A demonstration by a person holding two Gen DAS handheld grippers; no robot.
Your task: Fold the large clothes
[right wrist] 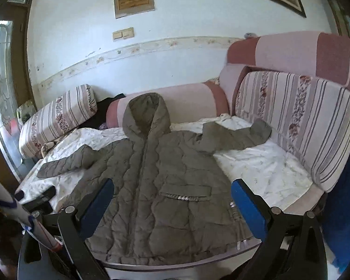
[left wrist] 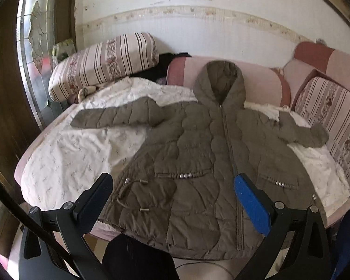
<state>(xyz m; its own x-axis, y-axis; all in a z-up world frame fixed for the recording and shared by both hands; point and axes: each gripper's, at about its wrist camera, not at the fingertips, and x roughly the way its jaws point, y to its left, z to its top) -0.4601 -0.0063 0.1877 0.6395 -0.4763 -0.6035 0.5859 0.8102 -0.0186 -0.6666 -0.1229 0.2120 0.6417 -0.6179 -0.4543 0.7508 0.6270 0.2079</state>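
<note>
step: pre-fold, olive quilted hooded jacket (left wrist: 198,163) spread flat, zipped | left gripper (left wrist: 173,191) and right gripper (right wrist: 172,198): wide open, empty | next: likely grasp a sleeve, fold inward

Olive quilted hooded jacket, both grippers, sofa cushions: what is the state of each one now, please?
Olive quilted hooded jacket: spread flat, front up, zipped, sleeves out, unfolded.
Left gripper: open, holding nothing.
Right gripper: open, holding nothing.
Striped floral cushion: upright against the pink sofa back.

Wall plaque (right wrist: 134,1) lettering seems too blurred.
</note>
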